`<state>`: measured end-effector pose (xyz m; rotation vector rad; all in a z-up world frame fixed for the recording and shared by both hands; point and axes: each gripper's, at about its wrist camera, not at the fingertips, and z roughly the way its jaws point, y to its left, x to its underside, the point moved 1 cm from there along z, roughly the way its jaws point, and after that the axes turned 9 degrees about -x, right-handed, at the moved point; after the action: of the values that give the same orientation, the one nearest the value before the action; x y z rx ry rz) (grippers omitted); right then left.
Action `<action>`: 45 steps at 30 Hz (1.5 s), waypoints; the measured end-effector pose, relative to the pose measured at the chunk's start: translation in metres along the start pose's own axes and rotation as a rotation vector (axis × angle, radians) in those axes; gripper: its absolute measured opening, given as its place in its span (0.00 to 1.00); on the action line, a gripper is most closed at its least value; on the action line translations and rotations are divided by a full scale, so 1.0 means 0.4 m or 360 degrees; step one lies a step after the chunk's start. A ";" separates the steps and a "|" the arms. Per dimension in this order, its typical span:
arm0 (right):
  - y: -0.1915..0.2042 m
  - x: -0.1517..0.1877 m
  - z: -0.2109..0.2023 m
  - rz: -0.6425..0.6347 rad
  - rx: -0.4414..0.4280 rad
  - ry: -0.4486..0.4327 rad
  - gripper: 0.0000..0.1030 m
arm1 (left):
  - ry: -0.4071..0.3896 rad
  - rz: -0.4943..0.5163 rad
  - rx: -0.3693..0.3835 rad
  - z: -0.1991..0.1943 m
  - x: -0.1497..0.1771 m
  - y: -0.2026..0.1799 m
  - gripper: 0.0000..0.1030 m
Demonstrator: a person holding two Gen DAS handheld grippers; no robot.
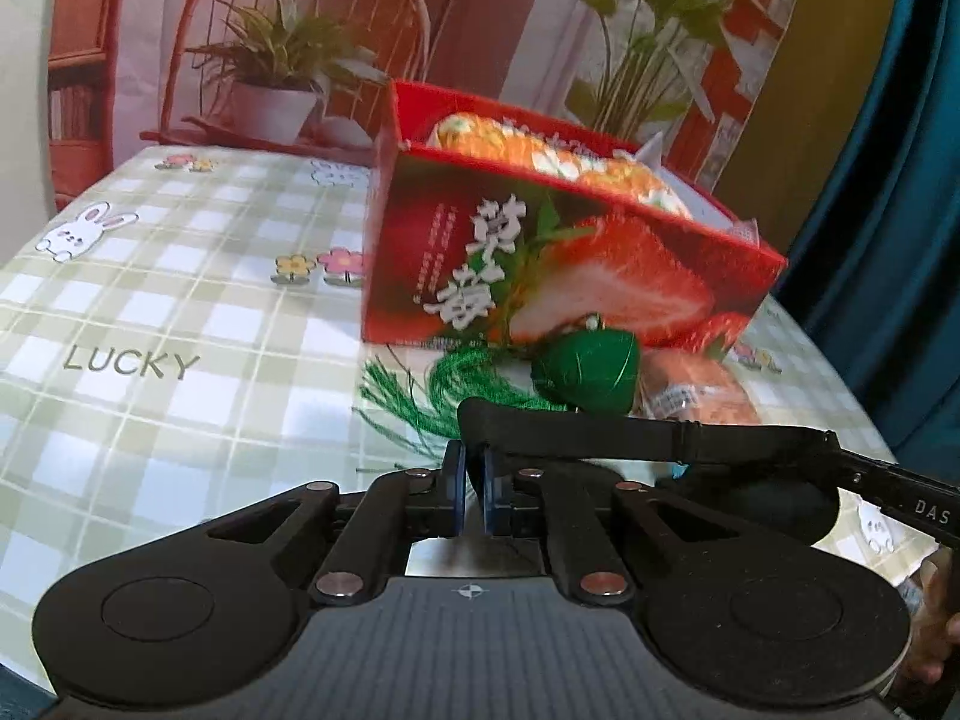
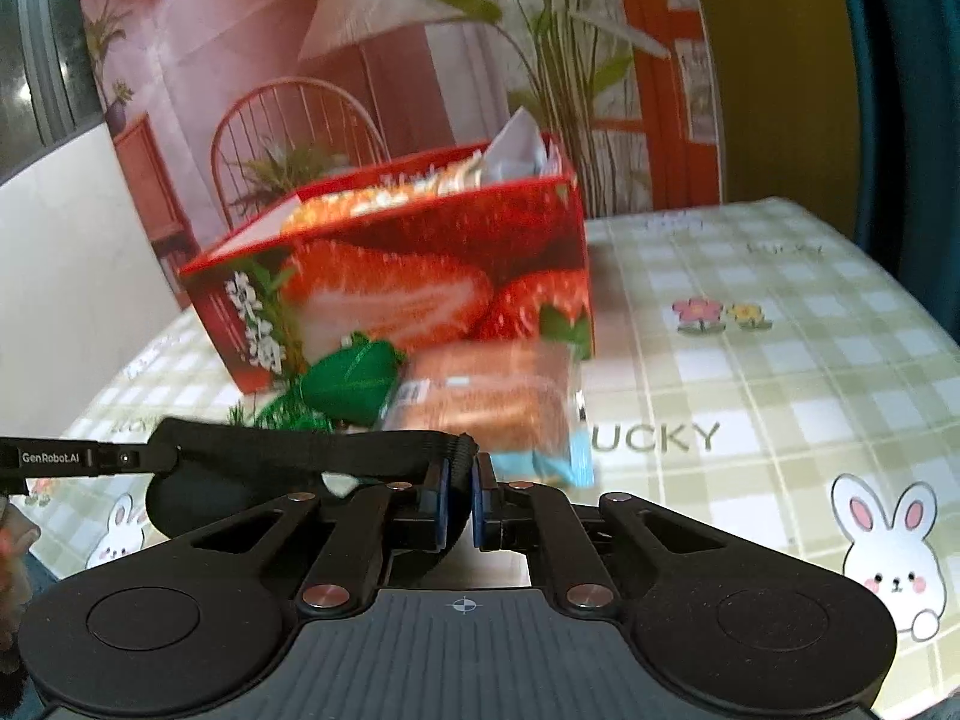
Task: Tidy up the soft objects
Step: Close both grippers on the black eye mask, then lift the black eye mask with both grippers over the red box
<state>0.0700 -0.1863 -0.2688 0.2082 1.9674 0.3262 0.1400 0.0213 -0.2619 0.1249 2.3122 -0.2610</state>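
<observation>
A black eye mask point(image 1: 762, 504) with its strap point(image 1: 600, 441) hangs stretched between both grippers just above the table. My left gripper point(image 1: 472, 474) is shut on one end of the strap. My right gripper point(image 2: 459, 489) is shut on the other end of the mask point(image 2: 288, 453). Beyond it lie a green tasselled sachet point(image 1: 585, 375) point(image 2: 351, 381) and a wrapped bread packet point(image 1: 696, 396) point(image 2: 486, 402), both against the front of a red strawberry box point(image 1: 540, 276) point(image 2: 420, 276). An orange and white soft item point(image 1: 540, 156) lies inside the box.
The table wears a green checked cloth point(image 1: 180, 300) point(image 2: 750, 390) with rabbits and flowers. A printed backdrop of a chair and plants point(image 1: 270, 60) stands behind it. A blue curtain point(image 1: 888, 180) hangs to the right. A hand point(image 1: 942, 630) shows at the lower right edge.
</observation>
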 end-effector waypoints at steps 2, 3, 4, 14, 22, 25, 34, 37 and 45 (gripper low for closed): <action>0.008 -0.010 -0.011 -0.0020 -0.0011 -0.0037 0.06 | -0.0026 0.0010 0.0002 -0.011 -0.005 -0.002 0.05; 0.013 -0.015 -0.017 -0.0036 -0.0014 -0.0055 0.06 | -0.0027 0.0016 0.0008 -0.013 -0.005 -0.004 0.05; 0.018 -0.018 -0.022 -0.0052 -0.0017 -0.0067 0.06 | -0.0027 0.0017 0.0010 -0.014 -0.004 -0.005 0.05; 0.016 -0.007 -0.012 -0.0042 0.0041 -0.0018 0.06 | 0.0083 0.0020 0.0025 0.014 0.010 -0.009 0.10; -0.037 0.038 0.035 0.0092 0.0151 0.0144 0.06 | 0.0206 0.0081 -0.0010 0.053 0.034 -0.014 0.45; -0.043 0.046 0.045 0.0100 0.0155 0.0162 0.07 | 0.0254 0.0079 0.0004 0.068 0.042 -0.013 0.45; -0.048 0.052 0.065 0.0110 0.0145 0.0214 0.07 | 0.0292 0.0171 0.0046 0.085 0.058 -0.040 0.42; -0.046 0.052 0.068 0.0106 0.0143 0.0225 0.07 | 0.0288 0.0167 0.0040 0.086 0.058 -0.036 0.16; -0.027 0.035 0.045 0.0071 0.0064 0.0155 0.07 | 0.0028 0.0087 0.0066 0.015 0.017 -0.014 0.07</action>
<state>0.0810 -0.1901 -0.2914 0.2664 2.0688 0.3313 0.1387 0.0145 -0.2700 0.2115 2.3175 -0.2813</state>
